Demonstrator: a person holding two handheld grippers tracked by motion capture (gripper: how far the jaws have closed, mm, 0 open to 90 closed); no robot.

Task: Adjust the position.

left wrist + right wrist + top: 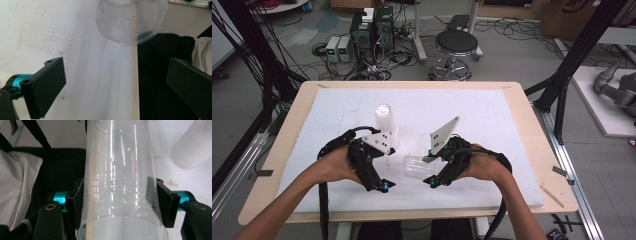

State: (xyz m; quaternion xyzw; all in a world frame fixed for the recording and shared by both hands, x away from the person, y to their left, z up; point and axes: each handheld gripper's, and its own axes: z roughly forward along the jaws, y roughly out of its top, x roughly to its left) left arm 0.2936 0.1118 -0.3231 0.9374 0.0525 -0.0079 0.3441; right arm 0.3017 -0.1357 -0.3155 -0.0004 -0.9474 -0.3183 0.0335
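Two grippers are at work near the front edge of the white board (492, 107), and your right gripper (117, 202) has the job in hand: its jaws are clamped on a clear plastic cup (120, 182), one pad on each side of the wall just below the rim. From above, the cup (418, 165) lies on its side in that grip, held clear of the board between your two hands, roughly midway along the front edge. Your left gripper (117, 87) stands with its jaws wide apart and nothing between them; the cup's round bottom (130, 21) sits ahead of it, beyond the jaw tips.

Keep the squeeze as light as it is now. The wall is thin and I judge it will buckle or pop out if you press harder. If you mean to pass or steady the cup, bring the left jaws straight along the cup's axis so they straddle the base evenly before you close, and close slowly.

Mind the stack of white cups (384, 122) standing upright toward the middle of the board, just behind your left hand (334, 165); that gripper's grey plate is near it, so a swing of the wrist could tip it. Lift before you turn.
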